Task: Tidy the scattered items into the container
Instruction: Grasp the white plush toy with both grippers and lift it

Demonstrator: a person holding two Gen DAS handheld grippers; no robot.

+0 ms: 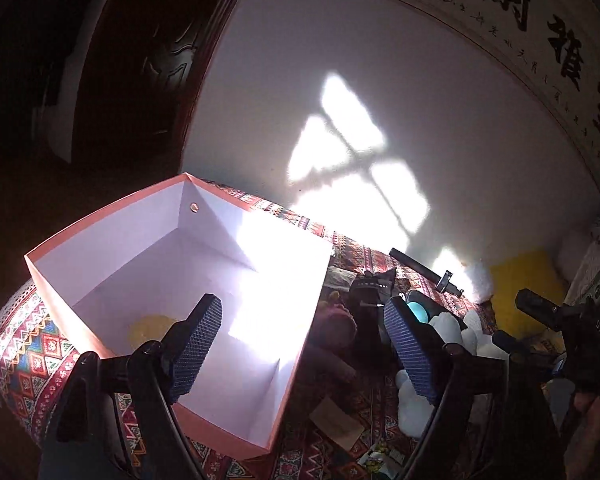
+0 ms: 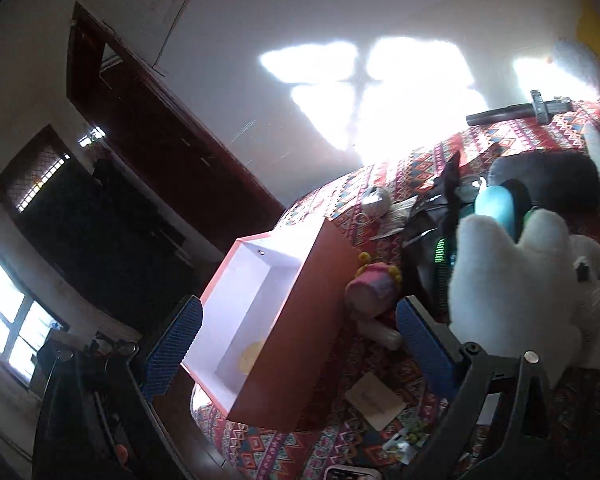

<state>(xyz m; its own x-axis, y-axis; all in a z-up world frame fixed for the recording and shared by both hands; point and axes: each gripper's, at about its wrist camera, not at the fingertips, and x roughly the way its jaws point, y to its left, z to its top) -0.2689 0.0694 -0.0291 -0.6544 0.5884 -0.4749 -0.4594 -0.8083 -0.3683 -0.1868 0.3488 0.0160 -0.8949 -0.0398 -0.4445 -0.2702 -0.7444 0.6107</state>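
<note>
An open orange box with a white inside (image 1: 100, 240) (image 2: 312, 320) stands on a patterned cloth. A yellow item (image 1: 150, 326) (image 2: 251, 356) lies on its floor. My left gripper (image 1: 300, 340) is open and empty, one finger over the box, the other over the items beside it. My right gripper (image 2: 296, 344) is open and empty, its fingers either side of the box's near wall. Beside the box lie a pink plush toy (image 2: 370, 288) (image 1: 332, 328), a white plush (image 2: 512, 292) (image 1: 452, 328), a tan card (image 2: 374, 400) (image 1: 336, 424) and a teal object (image 2: 494, 204) (image 1: 416, 308).
A black rod (image 1: 424, 270) (image 2: 516, 112) lies at the back of the table by the white wall. A dark pouch (image 2: 548, 180), a silver ball (image 2: 376, 200) and a small packet (image 2: 408, 436) also lie on the cloth. The right gripper's body (image 1: 572, 332) shows at the left wrist view's right.
</note>
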